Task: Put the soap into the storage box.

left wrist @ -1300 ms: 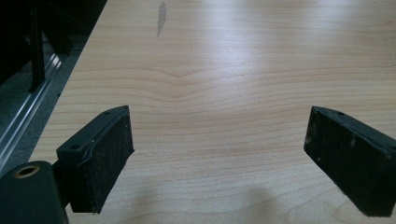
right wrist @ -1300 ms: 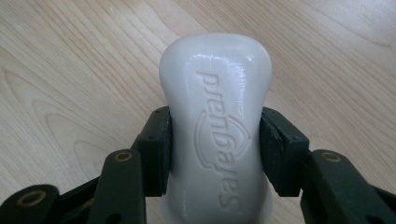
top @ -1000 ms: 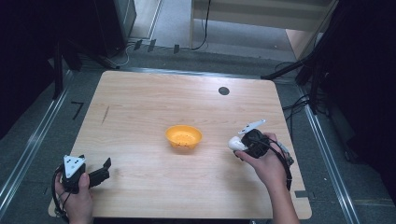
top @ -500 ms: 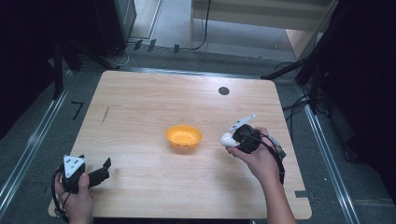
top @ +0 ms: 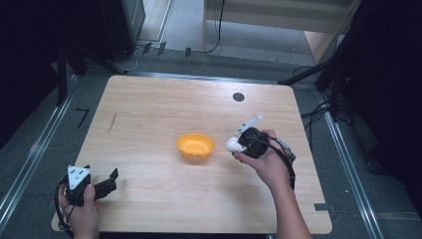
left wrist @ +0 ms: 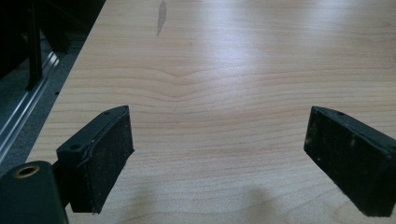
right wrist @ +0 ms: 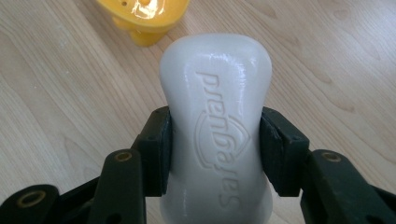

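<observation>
A white bar of soap (right wrist: 215,126) with embossed lettering sits clamped at its waist between the pads of my right gripper (right wrist: 215,149). From above, the right gripper (top: 238,144) holds the soap (top: 232,145) just right of a small orange dish (top: 195,146) near the table's middle. That dish (right wrist: 142,16) peeks in at the top of the right gripper view, beyond the soap's far end. My left gripper (top: 110,178) rests at the table's near left corner, and its jaws (left wrist: 217,158) stand wide apart over bare wood.
The light wooden table (top: 159,104) has a dark round hole (top: 238,96) near its far edge and a thin dark mark (top: 112,122) on the left. Metal rails run along both sides, and cables lie on the floor beyond the far edge.
My right hand has carried the soap leftward and slightly up, closer to the orange dish. The left hand and its gripper have stayed where they were.
</observation>
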`<state>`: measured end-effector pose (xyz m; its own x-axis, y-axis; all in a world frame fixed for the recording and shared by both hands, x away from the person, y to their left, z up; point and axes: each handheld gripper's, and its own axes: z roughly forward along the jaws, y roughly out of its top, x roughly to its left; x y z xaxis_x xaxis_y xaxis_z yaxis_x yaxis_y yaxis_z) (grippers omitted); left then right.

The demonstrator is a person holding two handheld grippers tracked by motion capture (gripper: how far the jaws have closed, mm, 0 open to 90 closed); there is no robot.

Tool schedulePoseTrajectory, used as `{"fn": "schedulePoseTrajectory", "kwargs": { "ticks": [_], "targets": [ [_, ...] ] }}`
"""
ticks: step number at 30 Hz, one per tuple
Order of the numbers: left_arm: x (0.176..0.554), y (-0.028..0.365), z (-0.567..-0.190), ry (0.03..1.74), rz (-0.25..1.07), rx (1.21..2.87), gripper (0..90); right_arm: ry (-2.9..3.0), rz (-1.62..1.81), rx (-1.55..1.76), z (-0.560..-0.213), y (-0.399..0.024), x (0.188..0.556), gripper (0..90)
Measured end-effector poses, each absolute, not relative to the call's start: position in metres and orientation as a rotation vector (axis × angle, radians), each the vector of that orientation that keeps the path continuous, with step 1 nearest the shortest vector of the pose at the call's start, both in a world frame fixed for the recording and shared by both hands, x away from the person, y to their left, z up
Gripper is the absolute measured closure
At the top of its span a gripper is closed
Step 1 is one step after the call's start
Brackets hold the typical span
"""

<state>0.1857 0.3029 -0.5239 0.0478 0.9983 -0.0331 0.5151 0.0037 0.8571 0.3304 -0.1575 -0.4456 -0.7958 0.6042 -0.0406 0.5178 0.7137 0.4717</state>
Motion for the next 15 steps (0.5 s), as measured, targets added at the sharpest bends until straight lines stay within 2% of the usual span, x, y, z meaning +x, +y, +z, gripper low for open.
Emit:
{"fn": "schedulePoseTrajectory", "kwargs": {
  "ticks": [15],
  "targets": [
    [0.186, 0.303, -0.524, 1.555, 0.846, 1.607, 8.3, 2.767, 0.651, 0.82, -0.441, -0.134, 0.342, 51.0]
  ]
}}
